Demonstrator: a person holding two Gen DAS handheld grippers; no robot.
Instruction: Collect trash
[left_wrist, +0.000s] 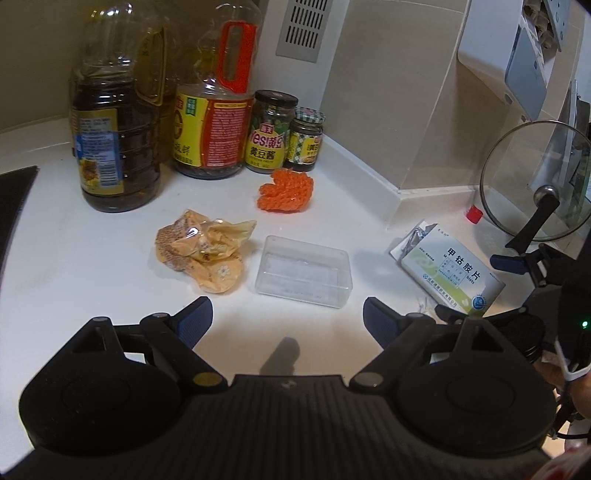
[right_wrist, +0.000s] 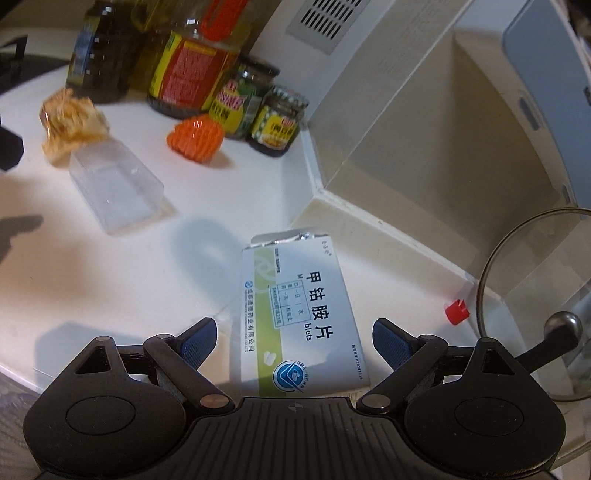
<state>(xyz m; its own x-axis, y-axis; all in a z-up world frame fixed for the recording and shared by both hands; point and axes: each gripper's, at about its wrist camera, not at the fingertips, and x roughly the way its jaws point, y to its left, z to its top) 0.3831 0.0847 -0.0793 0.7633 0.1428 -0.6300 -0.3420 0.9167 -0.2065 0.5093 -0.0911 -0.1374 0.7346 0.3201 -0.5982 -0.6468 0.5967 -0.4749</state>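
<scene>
Trash lies on a white counter (left_wrist: 92, 258). A crumpled yellow wrapper (left_wrist: 201, 254), a clear plastic box (left_wrist: 303, 271) and an orange foam net (left_wrist: 286, 190) sit ahead of my left gripper (left_wrist: 288, 317). That gripper is open, empty, and just short of the clear box. A white and green medicine carton (right_wrist: 295, 314) with a torn end lies flat between the fingers of my right gripper (right_wrist: 295, 334). Its jaws stand wide and the pads do not touch the carton. In the left wrist view the right gripper (left_wrist: 476, 288) straddles the same carton (left_wrist: 450, 275). A small red cap (right_wrist: 456, 312) lies by the wall.
Two large oil bottles (left_wrist: 114, 140) and two sauce jars (left_wrist: 271, 133) stand at the back. A glass pot lid (left_wrist: 535, 184) leans at the right against the tiled wall corner (left_wrist: 399, 192). A dark stove edge (left_wrist: 14, 206) is at the left. The counter's front edge (right_wrist: 22, 373) is near.
</scene>
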